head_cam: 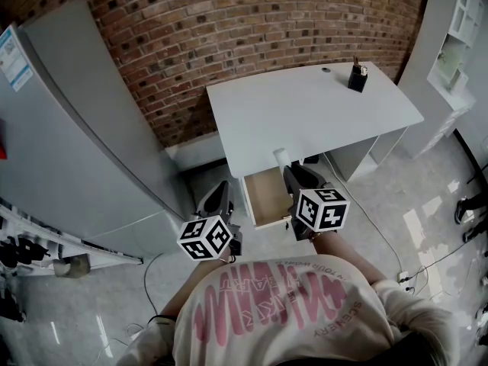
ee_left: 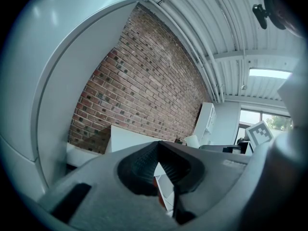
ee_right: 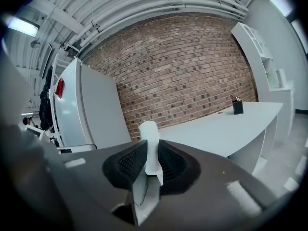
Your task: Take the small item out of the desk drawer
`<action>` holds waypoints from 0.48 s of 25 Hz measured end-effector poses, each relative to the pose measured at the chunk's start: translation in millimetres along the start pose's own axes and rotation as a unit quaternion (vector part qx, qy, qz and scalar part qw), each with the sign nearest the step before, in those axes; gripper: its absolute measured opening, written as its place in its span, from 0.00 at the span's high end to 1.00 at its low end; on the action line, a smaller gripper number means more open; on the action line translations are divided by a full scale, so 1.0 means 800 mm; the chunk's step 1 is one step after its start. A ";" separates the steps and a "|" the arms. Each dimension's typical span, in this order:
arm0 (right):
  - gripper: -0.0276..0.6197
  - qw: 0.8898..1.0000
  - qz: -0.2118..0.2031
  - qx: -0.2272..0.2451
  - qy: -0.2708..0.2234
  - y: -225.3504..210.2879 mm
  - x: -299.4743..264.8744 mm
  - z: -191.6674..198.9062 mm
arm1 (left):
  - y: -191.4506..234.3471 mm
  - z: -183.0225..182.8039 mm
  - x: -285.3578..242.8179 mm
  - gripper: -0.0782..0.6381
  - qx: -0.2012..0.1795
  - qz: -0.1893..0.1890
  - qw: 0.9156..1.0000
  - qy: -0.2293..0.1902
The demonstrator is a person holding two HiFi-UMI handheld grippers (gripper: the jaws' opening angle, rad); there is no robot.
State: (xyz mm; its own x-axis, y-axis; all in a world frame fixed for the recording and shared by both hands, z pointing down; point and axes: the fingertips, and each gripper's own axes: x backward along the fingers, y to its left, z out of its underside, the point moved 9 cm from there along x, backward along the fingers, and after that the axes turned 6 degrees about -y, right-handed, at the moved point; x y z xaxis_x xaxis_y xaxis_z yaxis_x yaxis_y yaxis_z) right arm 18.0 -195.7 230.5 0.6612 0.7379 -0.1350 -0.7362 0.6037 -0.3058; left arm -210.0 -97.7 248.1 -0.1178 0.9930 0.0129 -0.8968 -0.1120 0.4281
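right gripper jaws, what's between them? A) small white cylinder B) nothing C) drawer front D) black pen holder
A: in the right gripper view the right gripper has its pads pressed on the small white cylinder, while the black pen holder stands far off on the desk.

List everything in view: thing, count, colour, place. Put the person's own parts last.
desk: 1, white, against the brick wall
brick wall: 1, red-brown, behind the desk
drawer: 1, pale wood inside, pulled open under the desk's front
pen holder: 1, black, desk's far right corner
fridge: 1, grey-white, left of the desk
shelf unit: 1, white, right of the desk
small item: 1, white, upright in the right claw
left claw: 1, dark grey, shut, empty, left of the drawer
right claw: 1, dark grey, shut on the small item
shirt: 1, white with pink print, bottom edge
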 end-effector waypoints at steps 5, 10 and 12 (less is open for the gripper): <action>0.82 1.000 0.001 -0.003 0.002 0.000 0.001 0.001 | 0.000 0.000 0.001 0.88 0.001 0.000 1.000 0.000; 0.82 1.000 0.001 -0.003 0.002 0.000 0.000 0.004 | 0.002 0.001 0.002 0.88 0.000 0.001 1.000 0.000; 0.82 1.000 0.000 -0.003 0.002 0.001 -0.001 0.004 | 0.003 0.001 0.001 0.88 0.001 0.001 1.000 0.000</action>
State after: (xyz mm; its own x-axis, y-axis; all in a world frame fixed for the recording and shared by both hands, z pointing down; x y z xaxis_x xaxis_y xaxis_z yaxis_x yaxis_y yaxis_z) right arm 16.3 -195.0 233.0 0.6613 0.7371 -0.1391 -0.7358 0.6015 -0.3110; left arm -212.2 -97.1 249.5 -0.1186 0.9928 0.0139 -0.8955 -0.1130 0.4305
